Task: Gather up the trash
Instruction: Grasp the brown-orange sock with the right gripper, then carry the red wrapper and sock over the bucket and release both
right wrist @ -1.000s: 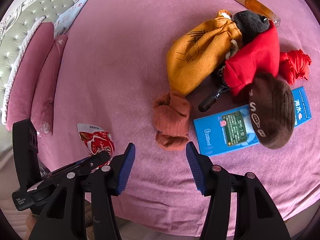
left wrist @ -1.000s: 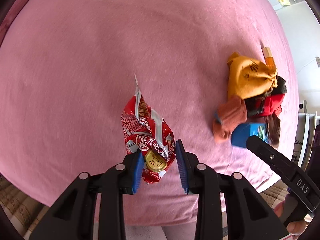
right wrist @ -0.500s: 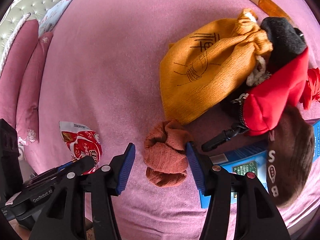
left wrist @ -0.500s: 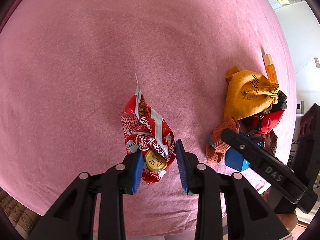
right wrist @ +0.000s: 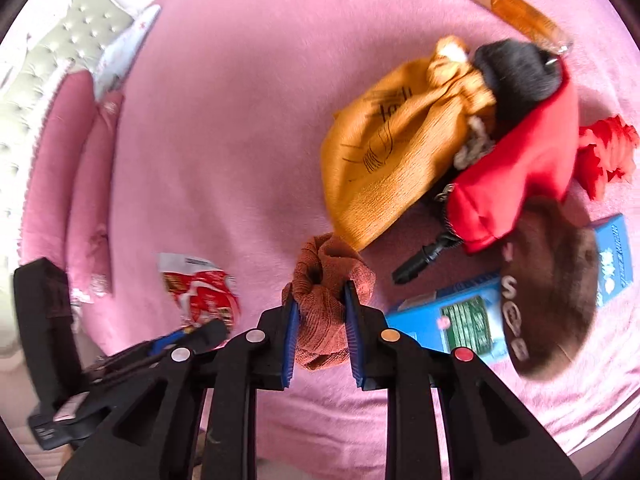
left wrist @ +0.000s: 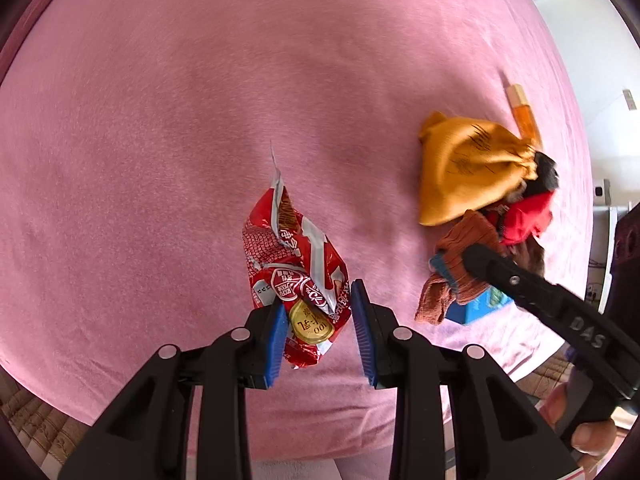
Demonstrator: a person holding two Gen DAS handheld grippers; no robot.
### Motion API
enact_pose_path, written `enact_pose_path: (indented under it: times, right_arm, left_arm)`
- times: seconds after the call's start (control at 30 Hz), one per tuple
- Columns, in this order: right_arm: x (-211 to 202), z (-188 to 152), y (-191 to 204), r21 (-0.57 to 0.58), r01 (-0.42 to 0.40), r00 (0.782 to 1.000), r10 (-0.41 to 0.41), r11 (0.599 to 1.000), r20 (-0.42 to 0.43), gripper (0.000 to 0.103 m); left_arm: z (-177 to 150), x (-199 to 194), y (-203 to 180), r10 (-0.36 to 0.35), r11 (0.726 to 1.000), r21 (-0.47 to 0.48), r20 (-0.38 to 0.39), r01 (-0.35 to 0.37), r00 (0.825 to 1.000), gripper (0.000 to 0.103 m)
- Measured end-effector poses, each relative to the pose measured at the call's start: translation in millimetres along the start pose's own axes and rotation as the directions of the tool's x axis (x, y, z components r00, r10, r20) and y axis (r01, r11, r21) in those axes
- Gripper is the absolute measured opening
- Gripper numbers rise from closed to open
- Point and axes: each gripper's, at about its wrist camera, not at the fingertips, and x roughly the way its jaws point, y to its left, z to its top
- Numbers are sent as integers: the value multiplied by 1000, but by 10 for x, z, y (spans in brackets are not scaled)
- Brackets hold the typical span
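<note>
A red snack wrapper (left wrist: 298, 268) lies on the pink bedspread (left wrist: 200, 120); its near end sits between the pads of my left gripper (left wrist: 318, 314), whose jaws stand a little apart around it. It also shows in the right wrist view (right wrist: 204, 292). My right gripper (right wrist: 320, 312) is shut on a rust-brown crumpled cloth (right wrist: 326, 300), which lifts slightly off the bed. In the left wrist view the cloth (left wrist: 452, 276) hangs from the right gripper's finger.
A pile lies to the right: orange drawstring bag (right wrist: 400, 152), red pouch (right wrist: 520, 176), black fuzzy item (right wrist: 516, 76), brown cap (right wrist: 552, 292), blue box (right wrist: 460, 316), amber bottle (right wrist: 516, 12). Pink pillows (right wrist: 80, 184) and a headboard stand far left. The bed edge is near.
My right gripper moved forward to the rust-brown cloth and closed on it. My left gripper stays around the red wrapper's end.
</note>
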Motion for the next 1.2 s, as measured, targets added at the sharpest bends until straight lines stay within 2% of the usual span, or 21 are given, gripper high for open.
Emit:
enact_pose_path:
  times: [0.13, 0.27, 0.43, 0.6, 0.7, 0.9, 1.0, 1.07, 1.2]
  right_arm:
    - [-342, -175, -93, 16, -42, 998, 41, 999, 44, 21]
    - [-666, -369, -314, 29, -26, 995, 23, 999, 93, 21]
    - [-1060, -730, -781, 105, -4, 989, -12, 994, 146, 21]
    - [-1462, -1191, -1409, 215, 3, 980, -45, 977, 191, 21]
    - [-1660, -1499, -1757, 284, 11, 975, -74, 959, 211, 21]
    - [-2038, -2172, -2479, 440, 17, 960, -137, 898, 244, 21]
    - [-2209, -2496, -2799, 518, 7, 950, -167, 855, 263, 21]
    - [-2323, -2743, -3011, 570, -2, 943, -189, 822, 276, 21]
    - [-2472, -3184, -3333, 652, -22, 931, -221, 758, 289, 21]
  left_arm:
    - [-104, -110, -283, -16, 999, 48, 6, 16, 1000, 31]
    - [-239, -170, -642, -26, 993, 114, 7, 25, 1000, 31]
    - [-523, -144, -1193, -29, 977, 212, -13, 31, 999, 31]
    - [-899, -23, -1824, -35, 944, 327, -58, 52, 998, 31]
    - [-1164, 107, -2237, -31, 914, 400, -95, 67, 995, 31]
    - [-1712, 413, -3042, -5, 834, 543, -172, 99, 985, 31]
    - [-1985, 563, -3411, 18, 780, 615, -207, 116, 978, 31]
    - [-2203, 672, -3663, 39, 735, 666, -230, 128, 972, 31]
    - [-2614, 831, -4011, 78, 656, 739, -266, 152, 961, 31]
